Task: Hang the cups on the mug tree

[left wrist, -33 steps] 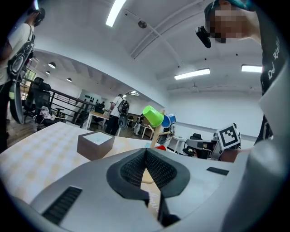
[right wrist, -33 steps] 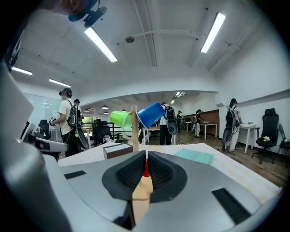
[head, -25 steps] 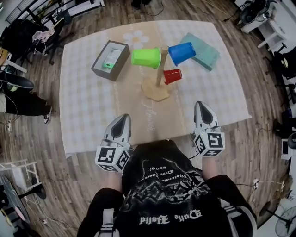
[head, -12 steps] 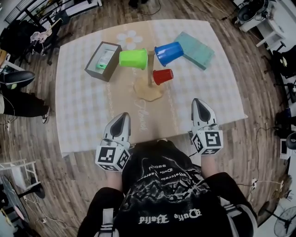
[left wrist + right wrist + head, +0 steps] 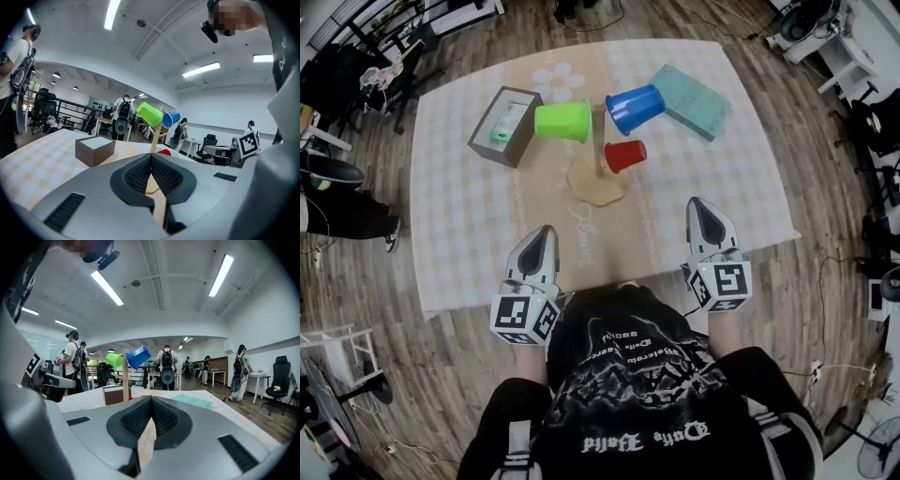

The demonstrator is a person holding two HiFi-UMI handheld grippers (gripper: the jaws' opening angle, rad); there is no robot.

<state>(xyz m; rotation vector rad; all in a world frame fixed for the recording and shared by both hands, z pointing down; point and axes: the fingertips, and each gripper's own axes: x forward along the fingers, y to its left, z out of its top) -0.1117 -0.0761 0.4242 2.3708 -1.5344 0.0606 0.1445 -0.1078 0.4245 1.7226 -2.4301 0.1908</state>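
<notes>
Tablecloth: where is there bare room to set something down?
Bare: the left stretch between the brown box and the left gripper, and the right stretch between the teal box and the right gripper. Crowded: the far middle, where the mug tree with its cups stands between both boxes.

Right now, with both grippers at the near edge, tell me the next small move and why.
Probably none beyond drawing both back to rest. The green cup, blue cup and red cup all appear to hang on the mug tree, no loose cup shows on the cloth, and the left gripper and right gripper are shut and empty.
</notes>
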